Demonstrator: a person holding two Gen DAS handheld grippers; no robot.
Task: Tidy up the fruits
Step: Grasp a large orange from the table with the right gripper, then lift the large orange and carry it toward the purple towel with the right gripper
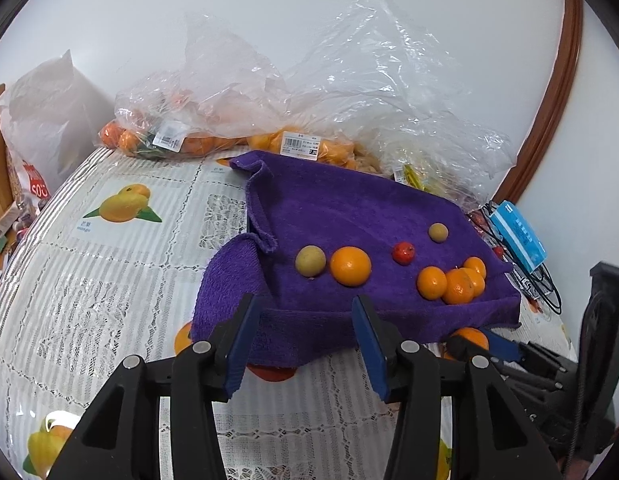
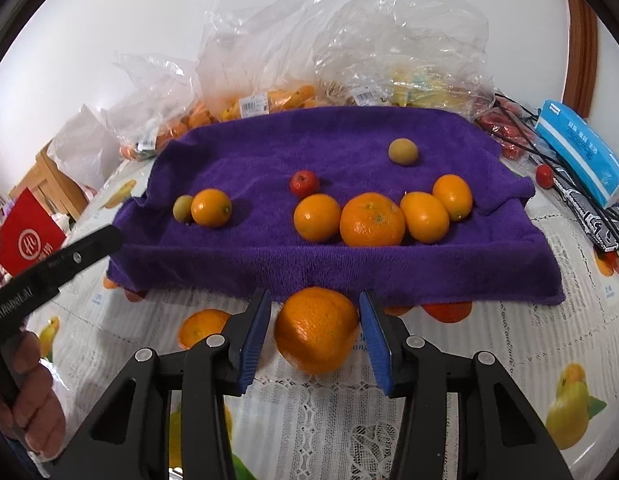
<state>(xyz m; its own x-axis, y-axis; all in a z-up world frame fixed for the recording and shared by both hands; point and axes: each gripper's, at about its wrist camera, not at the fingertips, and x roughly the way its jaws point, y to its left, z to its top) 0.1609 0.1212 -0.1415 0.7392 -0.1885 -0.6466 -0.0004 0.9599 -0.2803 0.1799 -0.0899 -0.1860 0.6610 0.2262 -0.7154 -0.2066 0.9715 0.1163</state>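
One large orange (image 2: 316, 330) on the fruit-print tablecloth (image 2: 449, 412), just in front of the purple towel (image 2: 309, 264), between the spread fingers of the right gripper (image 2: 315, 338), pads apart from the peel on both sides. Further back on the towel: four oranges in a row (image 2: 372, 220), one small red fruit (image 2: 304, 183). Left gripper (image 1: 305, 344) wide open, empty, facing the towel's near edge. Behind, bagged fruit in clear plastic (image 2: 269, 52).

Fruits (image 2: 372, 219) on towel (image 2: 269, 148); bags (image 2: 397, 40) apparently behind.
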